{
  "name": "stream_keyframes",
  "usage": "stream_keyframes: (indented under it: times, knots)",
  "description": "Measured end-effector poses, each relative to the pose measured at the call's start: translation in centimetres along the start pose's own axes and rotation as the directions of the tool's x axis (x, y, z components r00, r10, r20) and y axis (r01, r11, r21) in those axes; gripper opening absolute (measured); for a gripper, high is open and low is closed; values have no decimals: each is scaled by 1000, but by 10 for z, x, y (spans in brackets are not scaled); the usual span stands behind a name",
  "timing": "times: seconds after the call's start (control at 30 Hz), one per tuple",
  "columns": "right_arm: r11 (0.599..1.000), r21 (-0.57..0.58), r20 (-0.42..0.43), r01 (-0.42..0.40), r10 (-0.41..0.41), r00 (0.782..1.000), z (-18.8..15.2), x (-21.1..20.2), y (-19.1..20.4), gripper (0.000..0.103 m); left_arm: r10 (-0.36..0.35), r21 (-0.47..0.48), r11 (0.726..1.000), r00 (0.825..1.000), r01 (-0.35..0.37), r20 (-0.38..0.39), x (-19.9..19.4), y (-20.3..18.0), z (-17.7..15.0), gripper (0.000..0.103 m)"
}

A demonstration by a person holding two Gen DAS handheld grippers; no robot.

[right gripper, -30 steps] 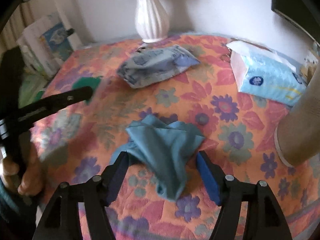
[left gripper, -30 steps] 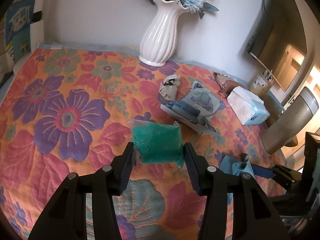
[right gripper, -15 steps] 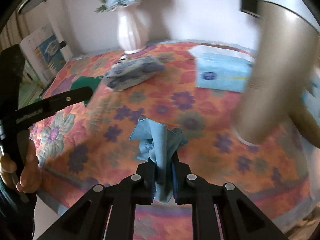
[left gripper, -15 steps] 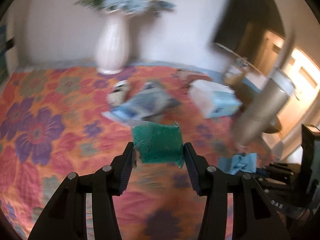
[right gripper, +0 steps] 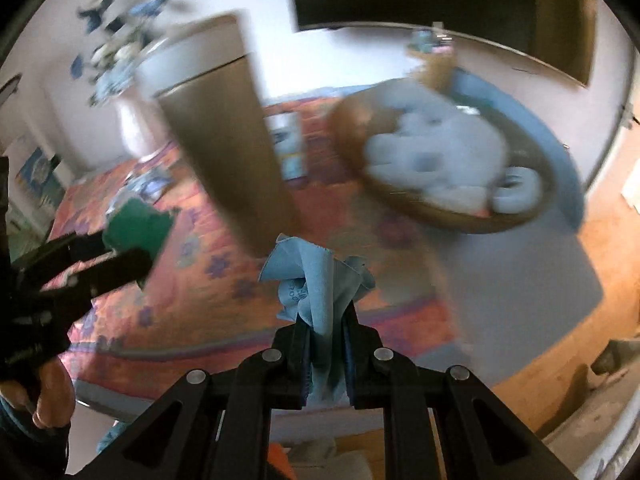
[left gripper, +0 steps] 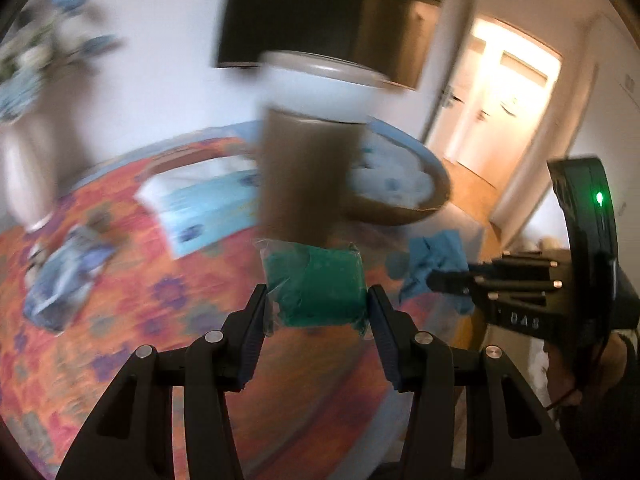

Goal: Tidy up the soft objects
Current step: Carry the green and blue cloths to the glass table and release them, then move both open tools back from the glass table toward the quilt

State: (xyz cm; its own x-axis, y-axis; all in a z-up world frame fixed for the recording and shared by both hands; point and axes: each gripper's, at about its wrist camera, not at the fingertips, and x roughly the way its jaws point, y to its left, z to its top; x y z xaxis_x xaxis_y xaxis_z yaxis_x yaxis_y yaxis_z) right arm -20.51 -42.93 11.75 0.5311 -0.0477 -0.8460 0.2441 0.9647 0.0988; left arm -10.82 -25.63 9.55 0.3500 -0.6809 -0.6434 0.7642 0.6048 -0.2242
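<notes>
My left gripper is shut on a green soft pack in clear wrap and holds it in the air above the floral table. My right gripper is shut on a crumpled blue cloth, also lifted; the cloth shows in the left wrist view. The green pack shows at the left of the right wrist view. A round brown basket holding pale blue soft things stands ahead to the right. Both views are blurred by motion.
A tall brown cylinder with a white top stands close ahead, between me and the basket. A tissue box, a wipes pack and a white vase are on the table to the left. Wooden floor lies to the right.
Both grippers have swung right with their loads, from over the table middle toward the brown cylinder and basket. The right gripper closed on the blue cloth and lifted it.
</notes>
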Motion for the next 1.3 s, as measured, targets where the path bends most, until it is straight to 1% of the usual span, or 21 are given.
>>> stream_keyframes:
  times: [0.17,0.27,0.33,0.4,0.47,0.57,0.63,0.7,0.8,0.9,0.93,0.97,1.0,1.03,1.07,1.1,1.17,1.2,1.23,1.27,1.3]
  knots:
    - [997,64,32,43,-45,998,-2,-18,-47,13,-54,56,997,998,55,-14,26,-37,19,46]
    - [993,106,52,44,-50,997,1,-27,-72,13,-73,87,993,997,74,-10,39,-56,32,46]
    - [991,125,74,48,-57,996,7,-33,-85,13,-84,106,991,996,83,3,47,-70,45,46]
    - [988,143,103,55,-71,992,19,-37,-102,13,-90,114,990,996,87,19,54,-81,56,46]
    - [984,166,143,60,-84,986,31,-42,-116,13,-82,110,991,996,77,43,62,-92,70,46]
    - [978,202,204,54,-96,974,54,-45,-135,13,-33,75,997,995,26,96,75,-105,93,46]
    - [971,238,231,20,-77,970,69,-42,-149,13,6,24,1000,994,-9,113,90,-108,110,46]
    - [956,292,248,-11,-65,967,89,-31,-166,13,68,-30,997,989,-65,129,107,-108,128,46]
    - [932,358,251,-51,-44,967,113,-11,-193,13,166,-62,986,974,-158,155,128,-113,149,46]
    - [902,418,240,-106,3,971,133,13,-215,13,252,-93,966,957,-240,145,146,-110,166,48]
    - [898,424,241,-119,15,970,138,22,-221,13,282,-97,958,950,-271,132,156,-107,171,53]
    - [890,433,230,-140,41,972,143,31,-227,15,304,-98,951,945,-293,124,162,-106,173,60]
    - [886,437,215,-157,67,974,145,40,-232,17,318,-91,947,941,-308,115,168,-103,175,80]
    - [880,445,199,-169,87,976,147,48,-235,19,324,-89,945,940,-315,111,171,-102,174,88]
    - [870,461,181,-176,102,978,145,53,-240,20,321,-87,946,940,-313,113,172,-100,172,88]
    - [858,479,174,-185,114,978,141,56,-245,21,307,-87,951,945,-298,114,170,-100,169,89]
    - [846,493,190,-205,125,974,131,53,-250,26,278,-88,959,953,-269,123,168,-101,166,90]
    - [847,487,201,-212,128,971,128,51,-250,30,279,-84,959,951,-270,132,168,-103,166,94]
    - [850,480,213,-218,129,969,126,48,-250,41,285,-77,958,948,-276,140,167,-106,165,96]
    - [851,475,226,-222,126,966,123,44,-249,49,290,-70,957,946,-283,146,166,-109,166,97]
    - [853,468,241,-232,129,962,123,41,-249,53,293,-64,956,944,-286,152,165,-113,165,98]
